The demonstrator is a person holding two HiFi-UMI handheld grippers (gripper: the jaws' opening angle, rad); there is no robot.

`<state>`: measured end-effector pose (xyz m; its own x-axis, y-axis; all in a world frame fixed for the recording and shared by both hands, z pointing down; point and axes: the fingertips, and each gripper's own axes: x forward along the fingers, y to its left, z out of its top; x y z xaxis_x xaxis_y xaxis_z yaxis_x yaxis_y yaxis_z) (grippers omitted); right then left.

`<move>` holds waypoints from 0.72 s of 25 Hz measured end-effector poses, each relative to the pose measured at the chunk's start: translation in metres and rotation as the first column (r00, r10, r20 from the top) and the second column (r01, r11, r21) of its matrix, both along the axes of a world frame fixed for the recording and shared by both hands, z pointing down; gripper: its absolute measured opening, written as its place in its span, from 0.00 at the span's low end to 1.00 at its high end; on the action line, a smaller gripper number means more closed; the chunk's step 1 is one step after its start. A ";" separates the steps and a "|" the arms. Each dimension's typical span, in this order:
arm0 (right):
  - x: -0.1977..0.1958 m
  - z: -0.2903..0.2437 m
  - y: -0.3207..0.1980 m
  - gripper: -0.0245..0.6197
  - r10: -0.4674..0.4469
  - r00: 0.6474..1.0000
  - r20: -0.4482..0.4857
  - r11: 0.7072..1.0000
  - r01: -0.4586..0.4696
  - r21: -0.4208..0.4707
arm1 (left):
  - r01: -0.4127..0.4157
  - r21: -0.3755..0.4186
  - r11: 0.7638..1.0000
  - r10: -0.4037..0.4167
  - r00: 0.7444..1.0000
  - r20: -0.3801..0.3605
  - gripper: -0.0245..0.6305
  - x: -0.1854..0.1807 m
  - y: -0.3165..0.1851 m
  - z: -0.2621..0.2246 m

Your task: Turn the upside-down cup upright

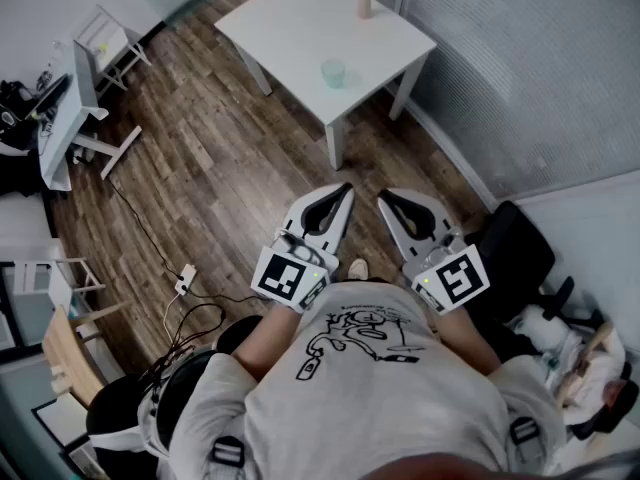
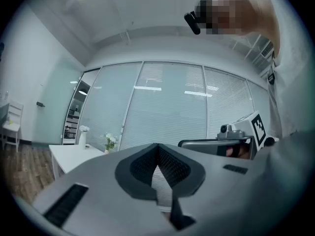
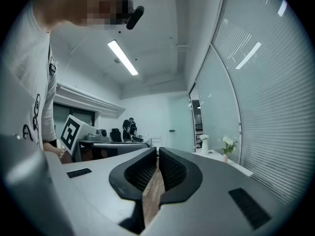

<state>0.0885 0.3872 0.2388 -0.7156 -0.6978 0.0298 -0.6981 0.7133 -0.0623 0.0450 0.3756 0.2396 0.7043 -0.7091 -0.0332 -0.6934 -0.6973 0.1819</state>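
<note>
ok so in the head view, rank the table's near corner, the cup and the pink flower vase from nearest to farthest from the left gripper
1. table's near corner, straight ahead of the left gripper
2. cup, mid-table, beyond that corner
3. pink flower vase, at the table's far edge by the blinds

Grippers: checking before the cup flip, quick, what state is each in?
Left gripper: shut, empty.
Right gripper: shut, empty.
</note>
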 end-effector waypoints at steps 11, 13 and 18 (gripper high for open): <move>0.012 0.006 0.009 0.10 -0.008 1.000 0.003 1.000 0.008 -0.012 | -0.002 0.002 1.000 0.002 1.000 -0.004 0.04 0.017 0.011 0.002; 0.014 0.008 0.010 0.11 -0.009 1.000 0.010 1.000 0.009 -0.021 | 0.006 -0.001 1.000 -0.006 1.000 -0.005 0.04 0.018 0.012 0.004; 0.017 0.008 0.011 0.11 -0.010 1.000 0.023 1.000 0.011 -0.022 | 0.015 -0.014 1.000 -0.015 1.000 -0.001 0.04 0.017 0.015 0.006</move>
